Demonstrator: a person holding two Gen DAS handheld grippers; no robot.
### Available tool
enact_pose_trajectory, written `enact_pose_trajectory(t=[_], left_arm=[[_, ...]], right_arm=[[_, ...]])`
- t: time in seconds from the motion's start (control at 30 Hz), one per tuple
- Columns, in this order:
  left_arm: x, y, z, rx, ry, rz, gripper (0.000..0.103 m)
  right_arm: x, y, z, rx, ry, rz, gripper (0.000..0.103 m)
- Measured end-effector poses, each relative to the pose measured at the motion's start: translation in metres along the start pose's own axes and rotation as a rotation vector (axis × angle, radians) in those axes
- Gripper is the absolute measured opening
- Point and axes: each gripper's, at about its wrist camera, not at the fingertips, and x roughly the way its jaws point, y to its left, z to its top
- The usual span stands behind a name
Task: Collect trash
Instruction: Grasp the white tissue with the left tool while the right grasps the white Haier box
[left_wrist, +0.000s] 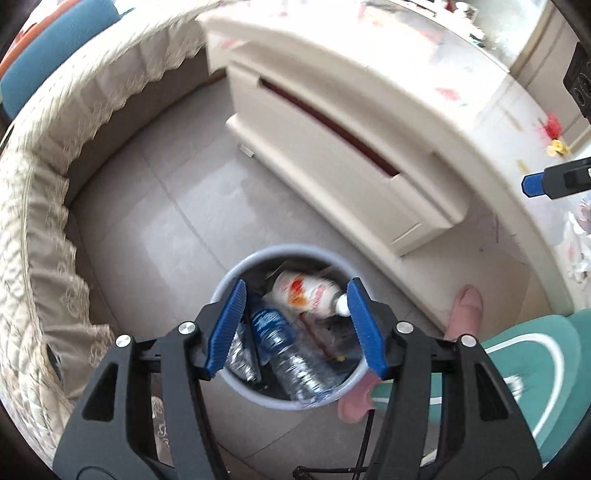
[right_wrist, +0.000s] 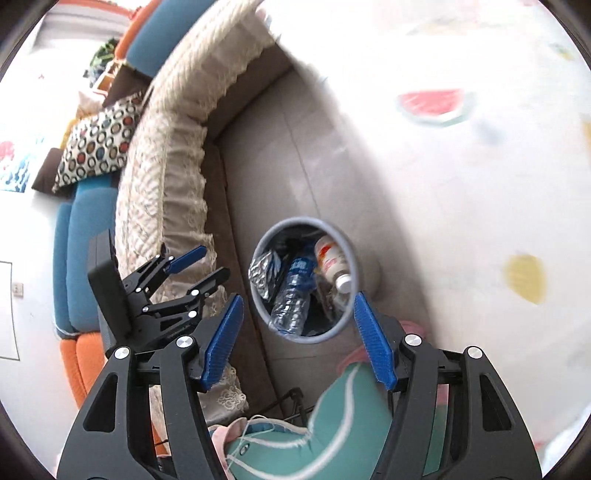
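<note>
Both my left gripper (left_wrist: 295, 325) and right gripper (right_wrist: 299, 338) gape empty above the bin (left_wrist: 236, 275), whose light, crushable water bottle (left_wrist: 284, 343) I'd pinch mid-body.

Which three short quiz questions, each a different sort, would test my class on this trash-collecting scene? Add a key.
1. True or false: the left hand-held gripper holds a bottle.
2. Which lies in the bin? A) a clear plastic bottle B) a shoe C) a book
3. Fill in: the bin stands on the ____, between sofa and table.

Key: 1 false, its jaws stand open and empty; 2 A, the clear bottle; 3 floor.
</note>
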Motion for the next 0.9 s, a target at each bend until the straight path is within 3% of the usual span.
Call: enact_pose_trajectory(t=[0.13, 0.27, 0.53, 0.77, 0.9], left_arm=[[-0.013, -0.03, 0.014, 0.059, -0.028, -0.014, 0.057], [-0.03, -0.068, 0.031, 0.144, -0.063, -0.042, 0.068], [-0.058, -0.195, 0.059, 0.403, -0.136, -0.148, 0.083], [-0.057, -0.288, 0.055, 0.582, -0.112, -0.232, 0.093], [-0.052, -0.33, 0.045, 0.69, -0.077, -0.255, 0.096]], right_arm=[[-0.043, -0.021, -0.02, 0.028, -0.075, -0.011, 0.068], [-0.096, -0.049, -0.049, 0.055, -0.161, -0.048, 0.07], [-0.192, -0.121, -0.129, 0.192, -0.3, -0.169, 0.082], [-0.216, -0.174, -0.185, 0.315, -0.33, -0.231, 0.084], [-0.206, -0.186, -0.204, 0.339, -0.306, -0.286, 0.085]])
